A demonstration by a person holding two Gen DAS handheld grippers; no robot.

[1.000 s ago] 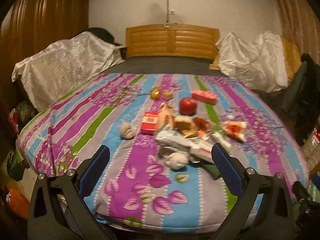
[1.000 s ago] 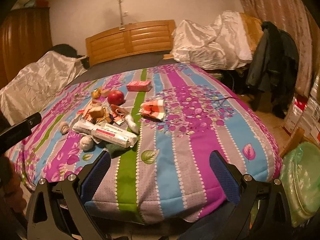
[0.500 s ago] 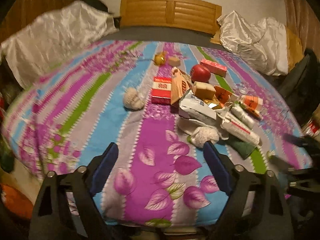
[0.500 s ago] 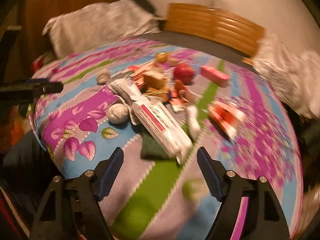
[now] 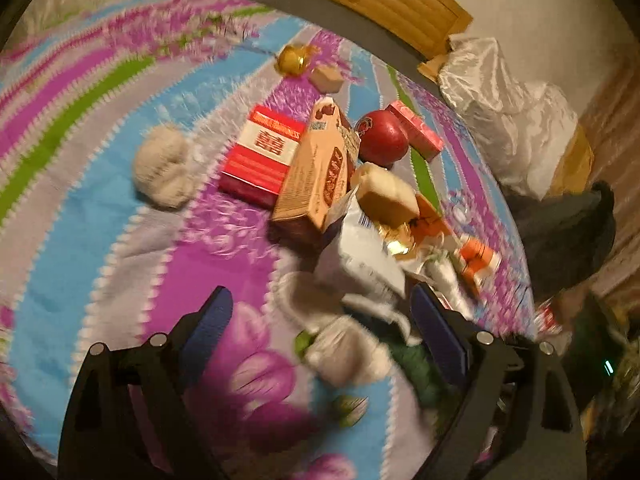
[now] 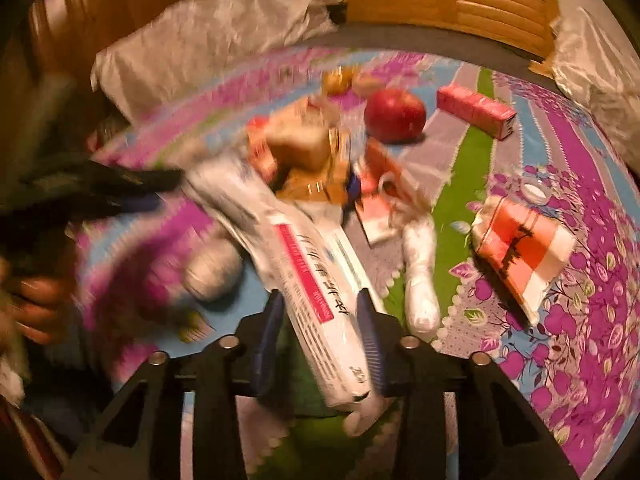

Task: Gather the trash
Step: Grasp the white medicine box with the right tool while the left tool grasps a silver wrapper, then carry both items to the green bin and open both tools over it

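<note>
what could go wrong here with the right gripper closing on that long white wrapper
The right gripper is closing around the near end of the long white wrapper. Its far end runs under the pile by the tan box, so lifting could drag that clutter along or send the red apple rolling. The wrapper looks thin and may slip or tear. The left gripper, jaws opening, hovers over crumpled paper balls close by, so the two could collide.

Left tongs [image 5: 320, 320] angled down, opening, right tongs [image 6: 320, 320] closing
</note>
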